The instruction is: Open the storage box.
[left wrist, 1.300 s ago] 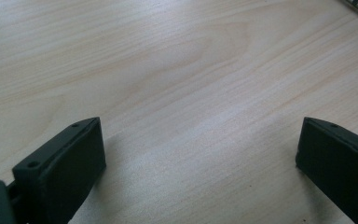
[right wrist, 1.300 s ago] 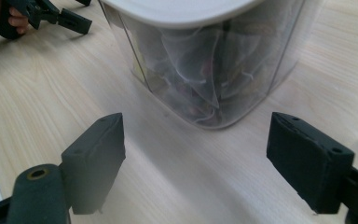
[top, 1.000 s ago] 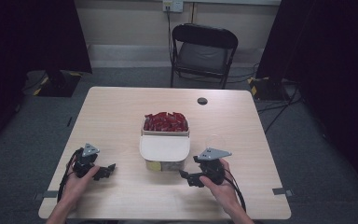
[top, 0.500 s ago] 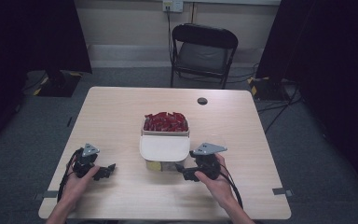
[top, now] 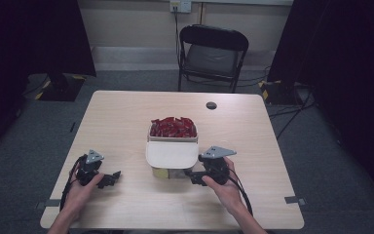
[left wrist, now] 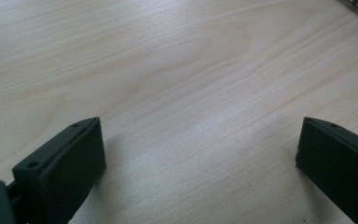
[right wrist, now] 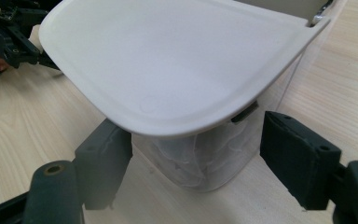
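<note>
Light wooden bench [top: 126,122] seen from above, with a clear container [top: 172,146] near its middle, heaped with red pieces [top: 173,127] at the far end and capped at the near end by a white hinged lid [top: 172,153] standing raised over the opening. Right claw [top: 195,176] resting low on the bench just beside the container's near right corner, held in the right hand [top: 226,187]; in the right gripper view, spread wide [right wrist: 196,163], gripping nothing, the pads flanking the translucent near corner of the container [right wrist: 200,158] beneath the overhanging lid [right wrist: 168,60], one pad close against the wall, contact not clear. Left claw [top: 111,177] set well apart to the left, held in the left hand [top: 80,192], pointing across bare wood; in the left gripper view, parted wide and empty [left wrist: 200,163] over plain bench surface [left wrist: 177,70]. Small dark disc [top: 211,105] lying near the far edge. Black folding chair [top: 212,53] beyond the bench.
</note>
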Demonstrator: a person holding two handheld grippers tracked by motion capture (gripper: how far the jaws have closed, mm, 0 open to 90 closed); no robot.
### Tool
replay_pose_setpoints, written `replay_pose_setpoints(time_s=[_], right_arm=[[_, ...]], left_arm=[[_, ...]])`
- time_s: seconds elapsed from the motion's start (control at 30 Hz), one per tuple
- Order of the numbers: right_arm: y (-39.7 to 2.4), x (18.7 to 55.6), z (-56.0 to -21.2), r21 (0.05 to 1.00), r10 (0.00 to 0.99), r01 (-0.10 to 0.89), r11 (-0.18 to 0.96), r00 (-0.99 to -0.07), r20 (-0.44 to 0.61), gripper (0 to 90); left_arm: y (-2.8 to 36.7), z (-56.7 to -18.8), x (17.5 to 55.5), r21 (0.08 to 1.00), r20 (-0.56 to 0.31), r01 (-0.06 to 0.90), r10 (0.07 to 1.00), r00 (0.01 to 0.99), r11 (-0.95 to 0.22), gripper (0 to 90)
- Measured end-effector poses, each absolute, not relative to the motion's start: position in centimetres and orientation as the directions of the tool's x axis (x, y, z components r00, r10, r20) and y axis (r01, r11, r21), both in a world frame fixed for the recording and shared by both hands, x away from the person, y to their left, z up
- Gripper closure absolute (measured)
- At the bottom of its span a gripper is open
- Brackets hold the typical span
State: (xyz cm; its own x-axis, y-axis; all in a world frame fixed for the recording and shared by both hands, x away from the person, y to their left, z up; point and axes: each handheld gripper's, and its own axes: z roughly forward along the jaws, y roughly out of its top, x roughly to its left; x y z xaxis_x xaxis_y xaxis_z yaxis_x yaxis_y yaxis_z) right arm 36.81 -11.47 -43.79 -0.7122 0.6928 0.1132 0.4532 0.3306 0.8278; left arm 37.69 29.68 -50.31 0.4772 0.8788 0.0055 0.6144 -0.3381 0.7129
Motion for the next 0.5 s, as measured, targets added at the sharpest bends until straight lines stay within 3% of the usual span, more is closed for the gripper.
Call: replay_pose_setpoints(time_s=[0.5], right_arm=[[-11.58,36.86,-43.19,0.839,0.686,0.439,0.321,-0.718,0.114,24.0]], left_arm=[[29.69,-50.31,37.69,0.713,0.006,0.614,0.879,0.478,-0.338,0.8]])
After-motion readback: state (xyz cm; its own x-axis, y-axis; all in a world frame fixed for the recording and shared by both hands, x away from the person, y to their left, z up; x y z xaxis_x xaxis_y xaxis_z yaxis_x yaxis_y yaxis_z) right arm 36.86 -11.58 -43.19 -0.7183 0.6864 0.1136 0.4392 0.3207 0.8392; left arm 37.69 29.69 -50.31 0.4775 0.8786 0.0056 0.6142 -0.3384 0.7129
